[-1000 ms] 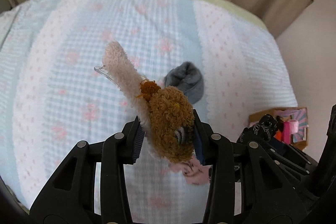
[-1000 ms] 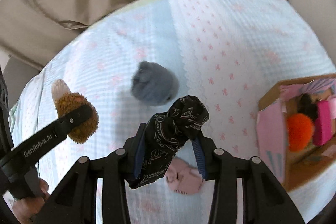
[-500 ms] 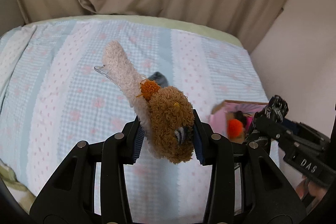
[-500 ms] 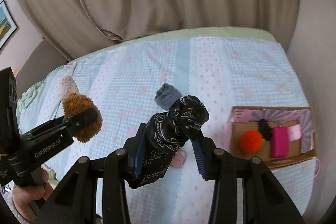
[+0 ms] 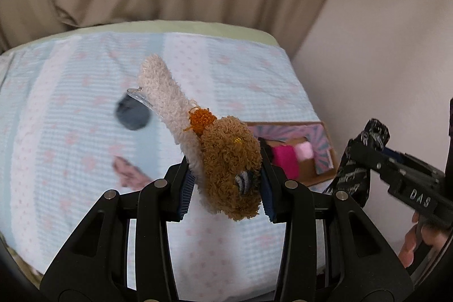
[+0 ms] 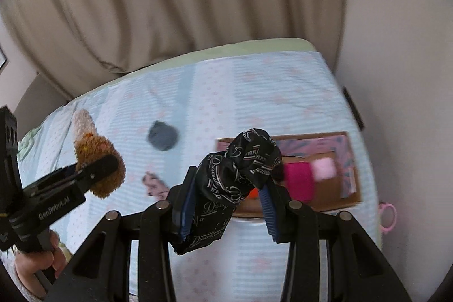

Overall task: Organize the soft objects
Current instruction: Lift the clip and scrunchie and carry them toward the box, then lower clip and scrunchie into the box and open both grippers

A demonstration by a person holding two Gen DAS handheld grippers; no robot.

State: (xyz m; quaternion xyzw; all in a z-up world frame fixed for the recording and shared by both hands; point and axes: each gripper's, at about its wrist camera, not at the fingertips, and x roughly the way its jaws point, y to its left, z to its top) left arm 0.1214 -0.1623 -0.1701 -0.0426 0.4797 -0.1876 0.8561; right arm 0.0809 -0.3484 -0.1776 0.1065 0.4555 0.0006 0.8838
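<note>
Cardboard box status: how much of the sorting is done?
Done: the cardboard box already holds a magenta roll and a pale pink one. In hand: left gripper grips the brown plush; right gripper grips the black printed cloth. Left: grey bundle and pink piece lie on the bed.

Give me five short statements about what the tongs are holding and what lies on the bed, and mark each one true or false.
1. The left tongs grip a brown plush toy. True.
2. The right tongs are empty. False: they clamp a black printed cloth.
3. A grey sock lies on the bed. True.
4. The cardboard box is empty. False: a bright pink item and others sit inside.
5. The pink cloth is inside the box. False: it lies on the bed.
</note>
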